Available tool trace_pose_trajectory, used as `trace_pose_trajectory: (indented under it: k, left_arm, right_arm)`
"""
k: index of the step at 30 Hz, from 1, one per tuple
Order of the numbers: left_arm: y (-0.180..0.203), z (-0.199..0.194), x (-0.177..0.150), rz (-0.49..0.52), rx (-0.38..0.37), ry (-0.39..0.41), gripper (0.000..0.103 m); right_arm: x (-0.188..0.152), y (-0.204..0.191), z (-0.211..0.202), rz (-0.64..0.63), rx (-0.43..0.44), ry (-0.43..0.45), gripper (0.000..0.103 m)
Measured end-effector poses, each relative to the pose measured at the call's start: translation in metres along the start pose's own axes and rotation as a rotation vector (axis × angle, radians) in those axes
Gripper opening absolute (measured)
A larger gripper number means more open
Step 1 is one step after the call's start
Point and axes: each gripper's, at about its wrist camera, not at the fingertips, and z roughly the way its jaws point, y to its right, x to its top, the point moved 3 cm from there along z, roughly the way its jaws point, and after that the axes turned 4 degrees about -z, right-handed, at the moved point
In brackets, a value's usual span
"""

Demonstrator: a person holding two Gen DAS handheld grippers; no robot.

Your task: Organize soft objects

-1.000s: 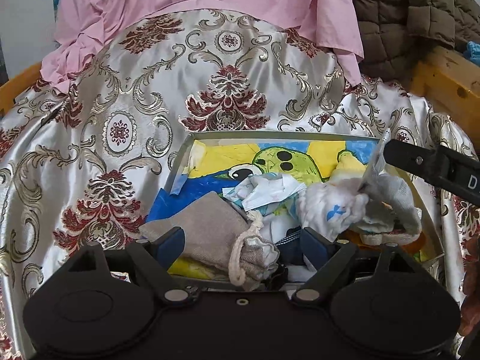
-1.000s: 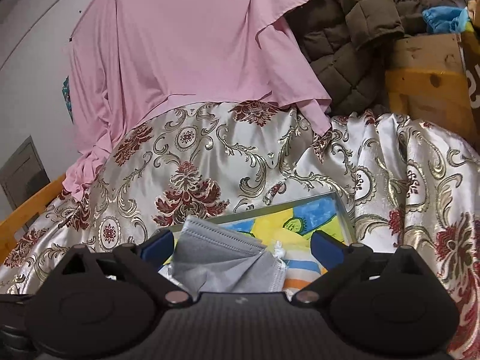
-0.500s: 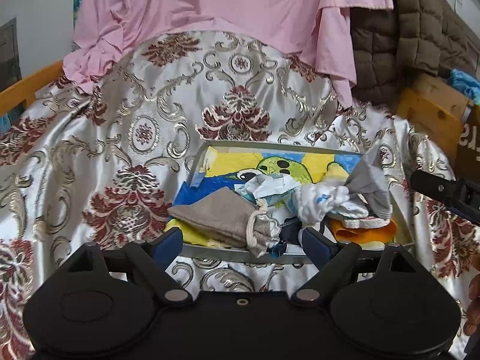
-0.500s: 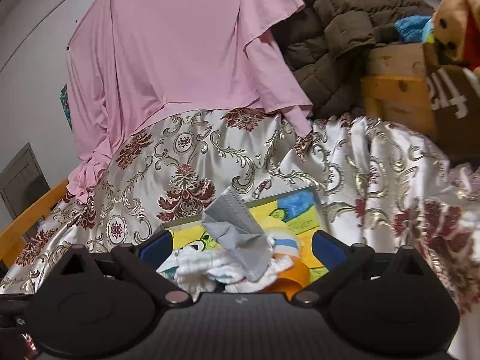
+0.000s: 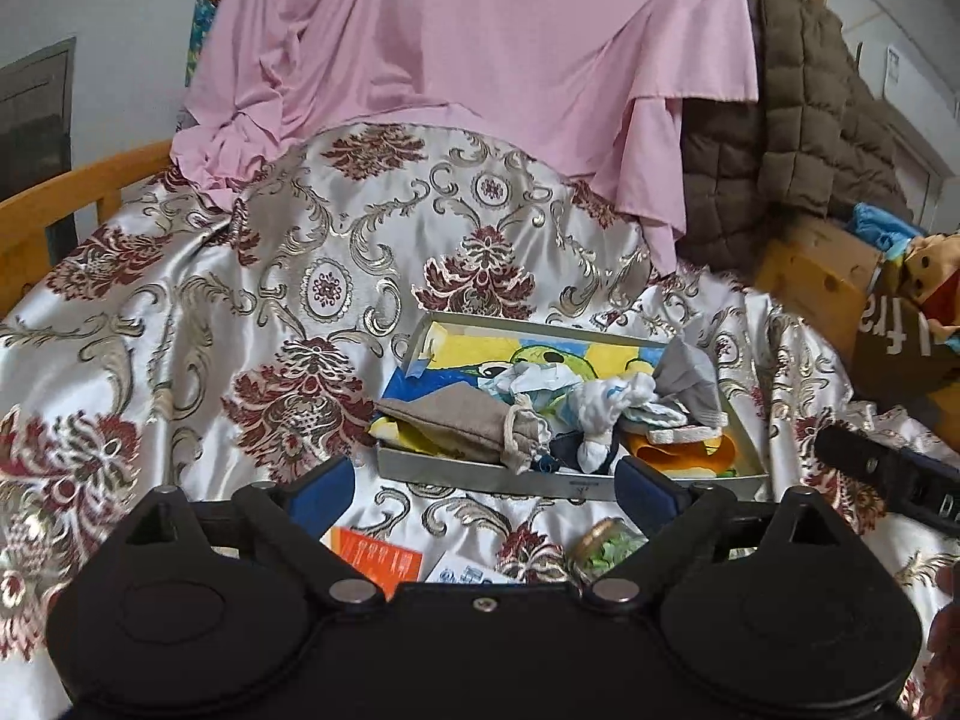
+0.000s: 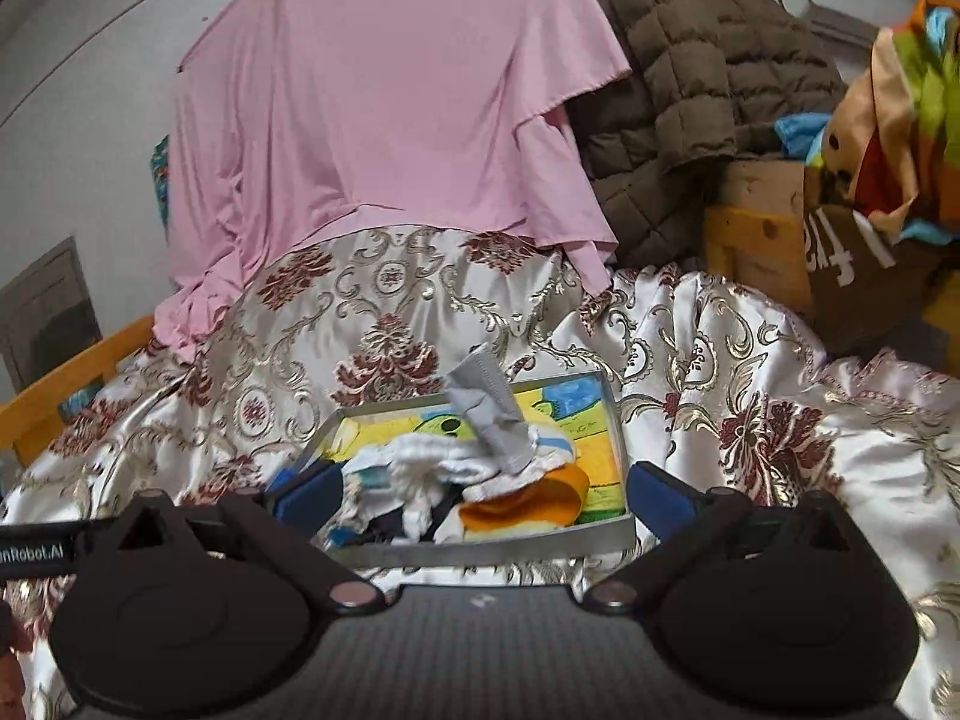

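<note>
Crumpled fabrics (image 5: 600, 405) in rectangular tray (image 5: 480, 471)

Black plastic left claw (image 5: 483, 489): blue finger pads (image 5: 318, 492), rounded lobes, silver pivot screws; right claw (image 6: 483, 495) alike, textured grey centre.

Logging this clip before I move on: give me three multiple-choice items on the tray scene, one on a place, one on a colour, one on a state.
1. Where does the grey face mask lie?
A. on the pile in the tray
B. on the brown jacket
C. between the right gripper's fingers

2. What colour is the hanging shirt?
A. green
B. pink
C. black

3. How are the left gripper's fingers set?
A. shut on the drawstring pouch
B. shut on nothing
C. open and empty

Answers: 1 A, the mask rests on the socks in the tray; 2 B, the cloth is pink; 3 C, the blue pads stand wide apart, short of the tray.
</note>
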Motion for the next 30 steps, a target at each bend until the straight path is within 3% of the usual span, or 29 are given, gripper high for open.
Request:
trace_pose_trajectory:
  k: [12,30]
  left_arm:
    - [-0.016,-0.055,-0.030,-0.020,-0.007,0.058,0.096]
    - [-0.051,-0.106,-0.086,-0.039,0.020,0.090,0.099]
  right_arm:
    - [-0.035,-0.038,-0.057,-0.088,0.002,0.005,0.103]
    - [-0.083,-0.066,-0.105,-0.067,-0.031,-0.025,0.103]
